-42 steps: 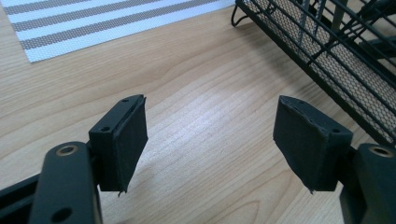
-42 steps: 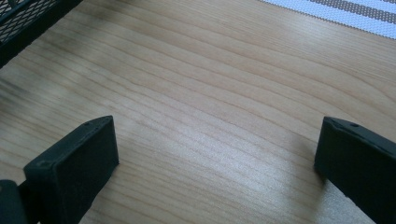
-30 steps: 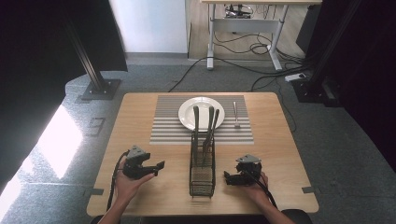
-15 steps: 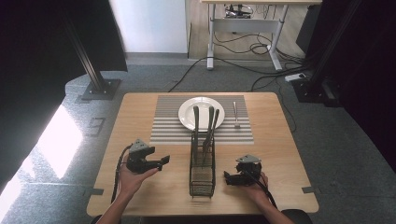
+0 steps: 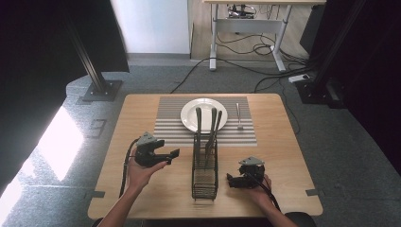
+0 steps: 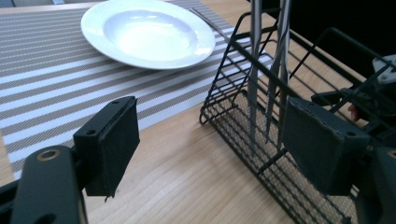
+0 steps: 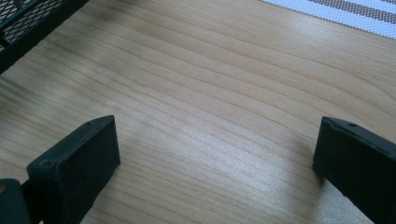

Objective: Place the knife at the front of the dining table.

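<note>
Since the left gripper (image 5: 176, 152) is raised just left of the wire rack (image 5: 204, 177) with its jaws spread wide apart and nothing between them, we'd guess the step in hand is reaching in for one of the utensils (image 5: 212, 124) standing at the rack's far end. Everything hangs off that rack: it sits mid-table, its far end overlapping the striped placemat (image 5: 165, 125), with the white plate (image 5: 188, 112) just beyond it and a lone piece of cutlery (image 5: 239, 116) lying beyond and to the right. To do this well, we'd line the pads up on a single handle above the wire rim, come in level, and lift straight up so it doesn't snag the bars or drag the rack along. The right gripper (image 5: 232, 181) rests low on the wood just right of the rack, jaws also wide apart and empty. Hard to call: the utensils' working ends are buried in the mesh, so fork, knife or spoon is anyone's guess, and in the left gripper view (image 6: 268, 84) the handles run off the top.
</note>
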A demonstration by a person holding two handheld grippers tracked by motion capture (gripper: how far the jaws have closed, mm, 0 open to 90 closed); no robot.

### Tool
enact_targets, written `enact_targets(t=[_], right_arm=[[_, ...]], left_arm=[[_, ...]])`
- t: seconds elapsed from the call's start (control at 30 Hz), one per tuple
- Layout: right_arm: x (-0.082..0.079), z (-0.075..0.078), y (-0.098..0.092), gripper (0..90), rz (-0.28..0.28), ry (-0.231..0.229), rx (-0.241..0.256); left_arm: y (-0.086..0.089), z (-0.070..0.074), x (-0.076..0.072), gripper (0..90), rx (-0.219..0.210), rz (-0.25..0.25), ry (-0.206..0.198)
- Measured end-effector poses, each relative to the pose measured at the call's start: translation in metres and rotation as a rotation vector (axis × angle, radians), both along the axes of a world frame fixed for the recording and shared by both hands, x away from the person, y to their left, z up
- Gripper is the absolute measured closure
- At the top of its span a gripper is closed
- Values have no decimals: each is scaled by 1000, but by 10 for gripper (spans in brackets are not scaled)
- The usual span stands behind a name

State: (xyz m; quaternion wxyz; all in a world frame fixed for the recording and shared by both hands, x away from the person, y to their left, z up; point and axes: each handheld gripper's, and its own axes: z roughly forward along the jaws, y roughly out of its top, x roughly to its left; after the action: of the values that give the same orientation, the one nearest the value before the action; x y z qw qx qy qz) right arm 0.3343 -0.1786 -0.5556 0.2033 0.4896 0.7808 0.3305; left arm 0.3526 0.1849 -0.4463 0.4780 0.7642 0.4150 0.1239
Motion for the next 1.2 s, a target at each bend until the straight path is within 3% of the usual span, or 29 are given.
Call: enact_targets(t=[0.4, 1.2], right_arm=[[0, 0, 0, 9, -1, 0, 1], [0, 1, 0, 20, 7, 0, 1]], left_arm=[[-13, 11, 14, 186, -33, -17, 1], [-44, 23, 39, 261, -18, -28, -11]])
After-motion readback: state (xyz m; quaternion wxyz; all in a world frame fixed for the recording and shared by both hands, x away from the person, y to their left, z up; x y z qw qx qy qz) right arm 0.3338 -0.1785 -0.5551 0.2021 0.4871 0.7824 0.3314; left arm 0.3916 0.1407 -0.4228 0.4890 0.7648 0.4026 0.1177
